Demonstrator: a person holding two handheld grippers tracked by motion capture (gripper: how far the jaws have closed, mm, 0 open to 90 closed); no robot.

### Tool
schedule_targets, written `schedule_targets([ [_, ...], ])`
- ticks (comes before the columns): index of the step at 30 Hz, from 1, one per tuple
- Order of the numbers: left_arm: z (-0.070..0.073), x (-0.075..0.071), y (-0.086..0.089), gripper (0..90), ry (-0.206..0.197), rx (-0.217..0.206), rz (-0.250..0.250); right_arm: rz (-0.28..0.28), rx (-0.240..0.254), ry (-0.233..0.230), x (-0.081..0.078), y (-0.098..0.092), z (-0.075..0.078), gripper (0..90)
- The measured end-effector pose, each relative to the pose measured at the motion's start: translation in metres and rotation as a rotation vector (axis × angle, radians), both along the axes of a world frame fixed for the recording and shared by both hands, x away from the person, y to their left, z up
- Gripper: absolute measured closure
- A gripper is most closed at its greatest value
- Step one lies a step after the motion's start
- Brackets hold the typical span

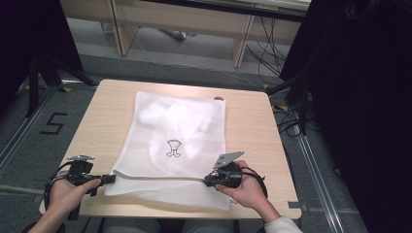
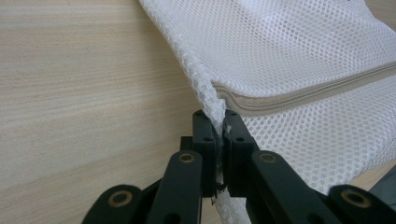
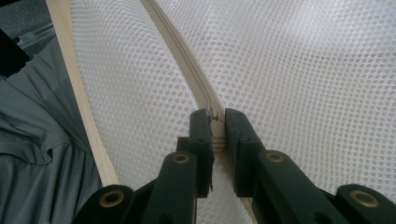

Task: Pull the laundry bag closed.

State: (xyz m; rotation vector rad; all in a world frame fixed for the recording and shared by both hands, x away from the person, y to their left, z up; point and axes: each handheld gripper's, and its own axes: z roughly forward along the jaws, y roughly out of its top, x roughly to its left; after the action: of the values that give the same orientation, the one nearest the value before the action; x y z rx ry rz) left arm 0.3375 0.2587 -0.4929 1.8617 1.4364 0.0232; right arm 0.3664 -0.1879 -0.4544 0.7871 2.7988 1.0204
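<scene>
Across the middle of the counter point(image 1: 252, 126) lay a white mesh laundry bag point(image 1: 180, 131) — left gripper point(image 1: 111, 178) fingers clamped on its near corner seam, right gripper point(image 1: 208, 180) fingers pinching the zipper point(image 3: 187, 60) along its near edge.

Each black hand-held gripper point(image 1: 111, 179) has brass-ringed pivots, a grey plate, trailing cable; the cuff looks white.

Light wooden table point(image 1: 252, 121) with white mesh bag point(image 1: 180, 131) flat on top
</scene>
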Motion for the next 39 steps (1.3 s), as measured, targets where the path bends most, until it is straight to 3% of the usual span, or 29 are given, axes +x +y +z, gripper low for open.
schedule_targets([
  [1, 0.000, 0.000, 0.000, 85.1, 0.001, -0.002, 0.000, 0.012, 0.006, -0.016, 0.001, 0.000, -0.001, 82.5],
  [10, 0.000, 0.000, 0.000, 85.1, 0.001, -0.009, 0.005, 0.022, -0.001, -0.002, 0.001, -0.003, 0.000, 82.5],
  [12, 0.000, 0.000, 0.000, 85.1, -0.003, -0.002, 0.004, 0.004, -0.002, 0.011, -0.001, -0.003, 0.000, 82.5],
  [14, 0.000, 0.000, -0.002, 85.1, -0.003, -0.024, 0.027, -0.002, -0.014, 0.001, 0.000, -0.004, 0.001, 82.5],
  [15, 0.000, 0.000, 0.001, 85.1, -0.001, 0.001, -0.001, -0.009, -0.010, 0.003, 0.000, -0.005, 0.001, 82.5],
  [16, 0.000, 0.000, 0.000, 85.0, -0.001, -0.003, 0.001, -0.014, -0.005, -0.013, -0.001, -0.005, 0.000, 82.5],
  [19, 0.000, 0.000, 0.001, 85.0, 0.002, 0.002, 0.003, -0.020, -0.011, 0.011, -0.001, -0.007, 0.001, 82.5],
  [25, 0.001, 0.001, 0.000, 85.1, 0.002, 0.003, 0.010, -0.040, -0.001, -0.003, -0.001, -0.011, -0.002, 82.5],
  [28, 0.000, 0.002, 0.000, 85.1, -0.005, 0.006, 0.018, -0.024, -0.020, 0.009, -0.001, -0.016, 0.000, 82.5],
  [31, 0.001, 0.002, 0.001, 85.0, 0.000, 0.011, 0.013, -0.043, 0.000, 0.001, -0.002, -0.018, -0.002, 82.5],
  [32, 0.000, 0.002, 0.001, 85.0, -0.002, 0.005, 0.014, -0.047, -0.023, 0.010, -0.002, -0.019, 0.000, 82.5],
  [33, 0.000, 0.003, 0.001, 85.0, 0.000, 0.007, 0.009, -0.046, -0.005, -0.009, -0.001, -0.019, -0.003, 82.5],
  [39, 0.001, 0.003, 0.001, 85.0, 0.006, 0.005, 0.006, -0.045, -0.001, -0.002, -0.002, -0.021, -0.003, 82.5],
])
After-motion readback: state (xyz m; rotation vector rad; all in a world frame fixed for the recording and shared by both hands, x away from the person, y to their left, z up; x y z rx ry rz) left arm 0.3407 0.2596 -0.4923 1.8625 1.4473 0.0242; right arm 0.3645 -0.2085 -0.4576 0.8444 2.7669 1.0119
